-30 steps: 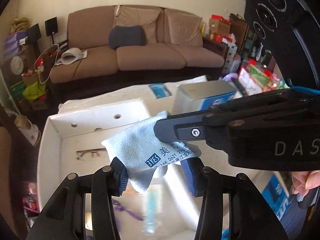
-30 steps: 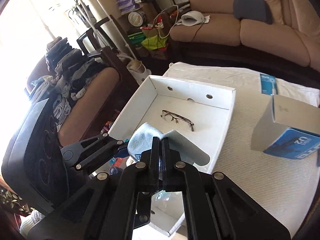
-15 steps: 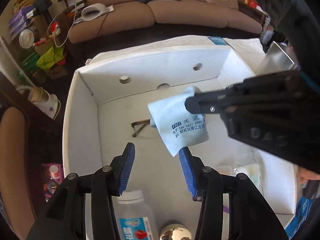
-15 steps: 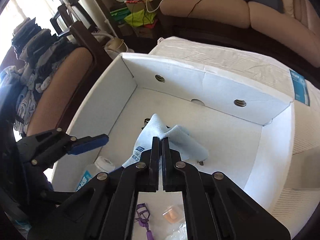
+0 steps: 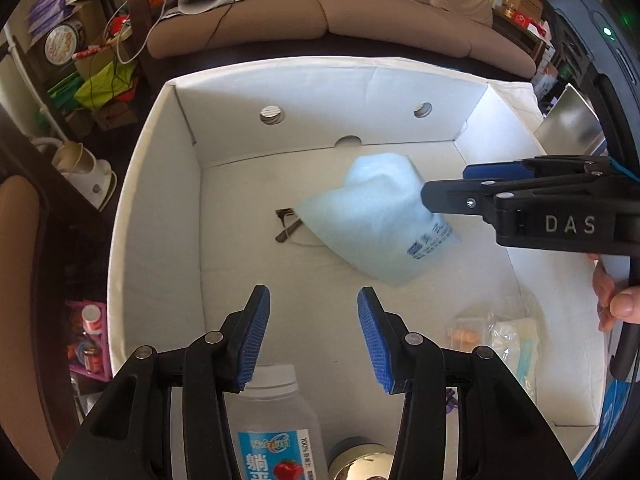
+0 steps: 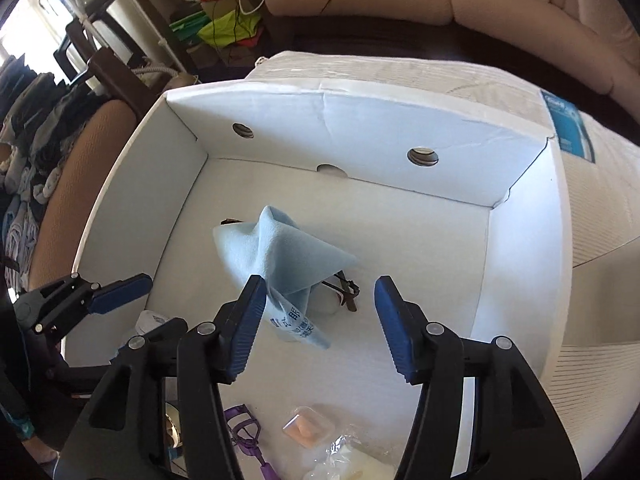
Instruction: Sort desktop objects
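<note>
The pale blue cloth [image 6: 280, 258] sits bunched inside the white box [image 6: 360, 128], draped over the glasses [image 6: 344, 290] on the box floor. The right gripper [image 6: 320, 324] points steeply down into the box, its jaws opening, one pad brushing the cloth's edge without pinching it. The left gripper [image 5: 312, 338] also tilts steeply down, its jaws partly spread and empty, above a bottle [image 5: 276, 432]. A hand [image 5: 616, 300] grips the right tool's handle.
</note>
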{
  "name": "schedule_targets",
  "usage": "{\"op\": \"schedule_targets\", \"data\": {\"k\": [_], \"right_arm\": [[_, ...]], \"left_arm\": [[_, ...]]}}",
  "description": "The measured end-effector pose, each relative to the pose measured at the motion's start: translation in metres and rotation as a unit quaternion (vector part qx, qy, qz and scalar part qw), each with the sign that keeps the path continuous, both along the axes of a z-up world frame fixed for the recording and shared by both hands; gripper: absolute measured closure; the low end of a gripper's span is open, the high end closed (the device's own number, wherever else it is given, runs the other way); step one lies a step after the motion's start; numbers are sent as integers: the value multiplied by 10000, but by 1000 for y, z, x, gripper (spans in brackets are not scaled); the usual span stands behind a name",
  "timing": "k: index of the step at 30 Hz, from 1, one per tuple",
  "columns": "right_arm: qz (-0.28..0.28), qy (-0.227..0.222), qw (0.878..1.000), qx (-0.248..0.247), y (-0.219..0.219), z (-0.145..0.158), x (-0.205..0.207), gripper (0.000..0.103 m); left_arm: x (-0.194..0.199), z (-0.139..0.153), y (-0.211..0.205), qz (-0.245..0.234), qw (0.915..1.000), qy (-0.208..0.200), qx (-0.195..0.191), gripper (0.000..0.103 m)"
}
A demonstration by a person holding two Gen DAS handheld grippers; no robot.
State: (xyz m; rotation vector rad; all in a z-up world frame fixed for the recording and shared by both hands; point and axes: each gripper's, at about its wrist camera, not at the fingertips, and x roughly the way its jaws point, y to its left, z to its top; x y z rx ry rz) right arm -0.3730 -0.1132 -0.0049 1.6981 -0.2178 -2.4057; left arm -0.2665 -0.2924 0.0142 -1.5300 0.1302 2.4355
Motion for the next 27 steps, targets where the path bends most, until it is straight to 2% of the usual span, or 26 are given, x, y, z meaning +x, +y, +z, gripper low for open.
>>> {"op": "schedule_targets", "data": {"k": [5, 8, 10, 13, 15, 19, 21, 24, 27], "right_arm": [[-356, -366, 9964, -683, 9, -24, -12, 48], [-439, -421, 9948, -815, 10, -34, -15, 48], [-505, -411, 9939, -896, 11, -38, -16, 53], [-703, -472, 9878, -1308, 15, -45, -18, 63], [-829, -543, 9837, -1499, 12, -50, -21, 63], [-796, -516, 9829, -1579, -10, -56, -27, 63], [-697, -555, 9844, -1518, -21, -55, -28, 63], [-605, -448, 9927, -947, -25, -42, -21, 63], [-656, -303, 9961, -498, -15, -30, -15, 55]], "left_arm": [[-2, 2, 3, -56, 10000, -4, 56, 57], [-3, 4, 0, -75, 10000, -10, 36, 57], [-4, 5, -3, -54, 10000, -41, 19, 57], [-6, 7, -8, -34, 10000, -48, 18, 57], [-7, 7, -12, -19, 10000, -67, 24, 57], [-7, 8, -20, 12, 10000, -44, 36, 57], [-6, 8, -22, 14, 10000, -24, 31, 57], [-4, 8, -20, -62, 10000, 1, -11, 57], [-5, 6, -18, -81, 10000, 2, 7, 57]]}}
